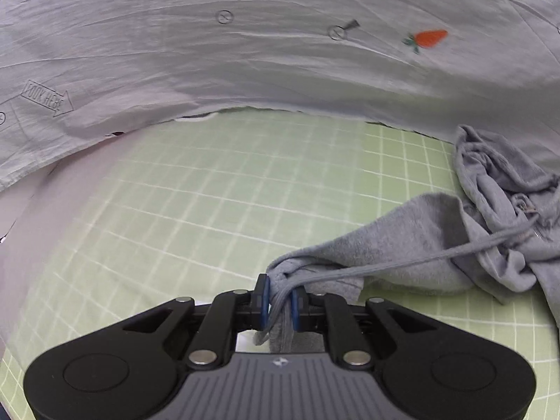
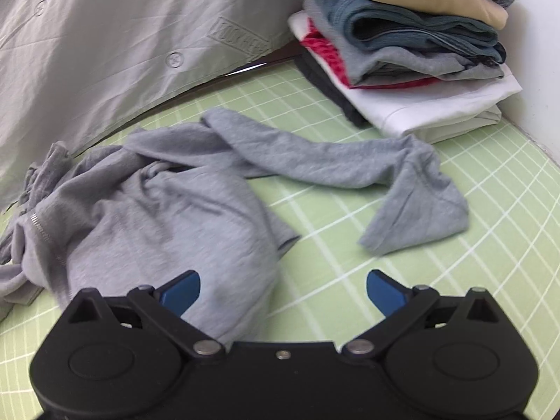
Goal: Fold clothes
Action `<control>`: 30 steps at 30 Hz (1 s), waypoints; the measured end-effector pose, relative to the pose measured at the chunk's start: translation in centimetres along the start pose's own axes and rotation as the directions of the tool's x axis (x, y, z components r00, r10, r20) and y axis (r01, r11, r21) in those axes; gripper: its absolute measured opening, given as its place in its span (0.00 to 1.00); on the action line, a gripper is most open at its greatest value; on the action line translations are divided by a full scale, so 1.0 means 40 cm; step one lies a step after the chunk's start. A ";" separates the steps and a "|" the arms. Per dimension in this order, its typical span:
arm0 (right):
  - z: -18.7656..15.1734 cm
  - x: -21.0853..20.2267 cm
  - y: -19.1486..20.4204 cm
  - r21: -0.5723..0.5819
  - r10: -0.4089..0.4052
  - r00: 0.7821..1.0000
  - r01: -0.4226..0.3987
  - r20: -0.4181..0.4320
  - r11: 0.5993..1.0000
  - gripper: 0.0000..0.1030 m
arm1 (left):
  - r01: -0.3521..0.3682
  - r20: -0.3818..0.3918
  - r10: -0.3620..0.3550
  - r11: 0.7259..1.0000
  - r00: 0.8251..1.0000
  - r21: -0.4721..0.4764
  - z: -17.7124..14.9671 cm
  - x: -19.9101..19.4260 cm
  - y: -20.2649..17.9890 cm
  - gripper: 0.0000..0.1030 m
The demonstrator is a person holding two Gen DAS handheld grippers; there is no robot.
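Observation:
A grey hoodie (image 2: pixel 157 210) lies crumpled on the green grid mat (image 2: pixel 472 245), one sleeve (image 2: pixel 332 164) stretched toward the right. In the left wrist view my left gripper (image 1: pixel 280 301) is shut on an edge of the grey hoodie (image 1: pixel 402 245) together with its drawstring (image 1: pixel 420 255), and the cloth trails off to the right. My right gripper (image 2: pixel 283 287) is open, its blue pads (image 2: pixel 182 290) wide apart. It hovers over the near edge of the hoodie's body, holding nothing.
A pale grey sheet with carrot prints (image 1: pixel 280 52) hangs along the far side of the mat (image 1: pixel 175 210). A stack of folded clothes (image 2: pixel 402 52) sits at the back right, close to the sleeve's end. A white wall edge (image 2: pixel 539 80) runs on the right.

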State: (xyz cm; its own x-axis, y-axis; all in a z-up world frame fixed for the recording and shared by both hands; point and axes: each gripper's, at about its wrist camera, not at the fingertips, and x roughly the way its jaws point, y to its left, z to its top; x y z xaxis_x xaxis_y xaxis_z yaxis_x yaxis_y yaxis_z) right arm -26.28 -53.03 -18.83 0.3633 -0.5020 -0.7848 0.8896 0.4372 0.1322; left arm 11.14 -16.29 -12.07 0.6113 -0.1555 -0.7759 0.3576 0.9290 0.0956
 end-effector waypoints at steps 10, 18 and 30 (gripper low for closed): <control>-0.076 -0.026 0.147 -0.141 -0.022 1.000 0.023 0.012 0.990 0.99 | 0.107 -0.094 -0.117 0.988 0.989 -0.112 -0.006 0.046 0.085 0.71; -0.071 -0.003 0.149 -0.227 0.017 1.000 -0.022 -0.025 0.974 0.99 | 0.151 -0.125 -0.190 0.952 0.974 -0.268 -0.117 -0.012 0.066 0.85; -0.112 -0.006 0.218 -0.423 0.103 0.994 -0.106 -0.032 0.900 1.00 | 0.164 -0.186 -0.211 0.957 0.959 -0.239 -0.235 -0.087 -0.012 0.85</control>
State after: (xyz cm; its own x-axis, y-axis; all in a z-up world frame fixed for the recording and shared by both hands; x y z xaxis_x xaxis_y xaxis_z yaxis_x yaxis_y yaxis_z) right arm -19.85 -45.74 -20.20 0.4438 -0.4305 -0.7860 0.6446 0.7626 -0.0538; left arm 2.19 -13.06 -15.28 0.3795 -0.2829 -0.8809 0.2738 0.9438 -0.1852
